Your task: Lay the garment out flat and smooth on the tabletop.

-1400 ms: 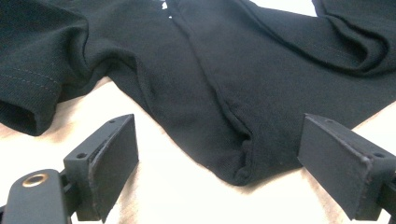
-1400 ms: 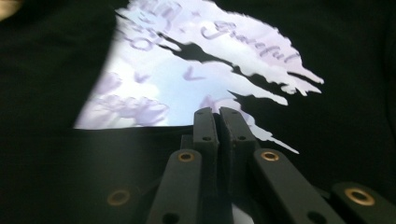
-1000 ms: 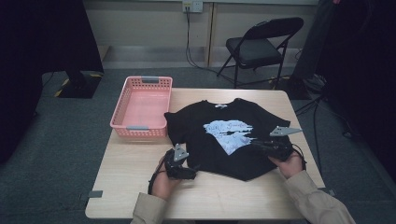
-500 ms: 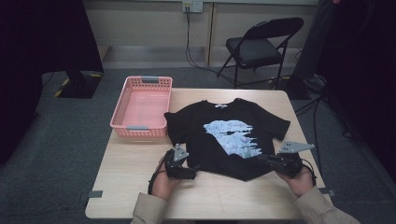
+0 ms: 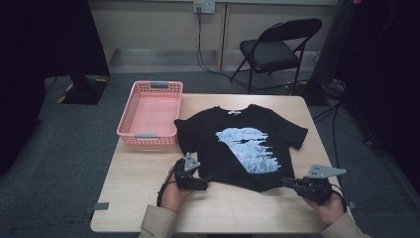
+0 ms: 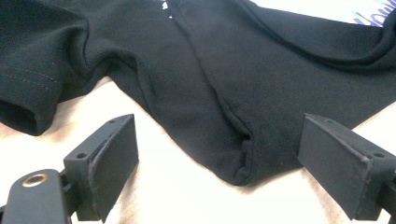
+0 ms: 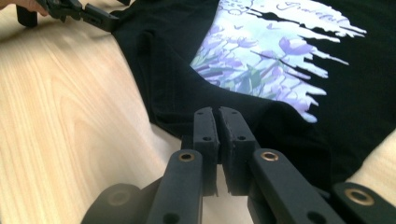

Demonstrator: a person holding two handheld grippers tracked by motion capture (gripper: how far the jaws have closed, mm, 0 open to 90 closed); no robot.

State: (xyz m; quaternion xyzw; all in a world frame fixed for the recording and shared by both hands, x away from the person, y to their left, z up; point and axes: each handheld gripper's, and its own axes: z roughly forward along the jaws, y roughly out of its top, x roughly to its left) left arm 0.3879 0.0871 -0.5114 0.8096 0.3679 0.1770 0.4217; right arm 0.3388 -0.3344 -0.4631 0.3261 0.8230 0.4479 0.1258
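Advice for the step in hand, which looks like straightening a black T-shirt [image 5: 237, 144] before folding it, goes from the left side of the table [image 5: 133, 198] to the right. At far left, a pink plastic basket [image 5: 151, 115] sits just beside the shirt's sleeve and plays no part now. Next comes the left gripper [image 5: 204, 185], held in the person's left hand at the shirt's lower left hem corner; in the left gripper view its jaws stand wide apart with the hem corner [image 6: 240, 170] lying between them, untouched. Judging from this, it should slide forward, low to the table, so both pads meet only the hem's doubled edge, then close. The shirt lies face up in the middle of the table, collar away from the person, short sleeves spread, with ripples running up from the left hem. Its front carries a pale blue and lilac flower print [image 5: 246, 146]. At right, the right gripper [image 5: 286, 182] is clamped on the lower right hem corner; the right gripper view shows its jaws pressed together on black cloth [image 7: 280, 135]. A gentle outward pull, level with the table, would likely flatten the hem without dragging the shirt.
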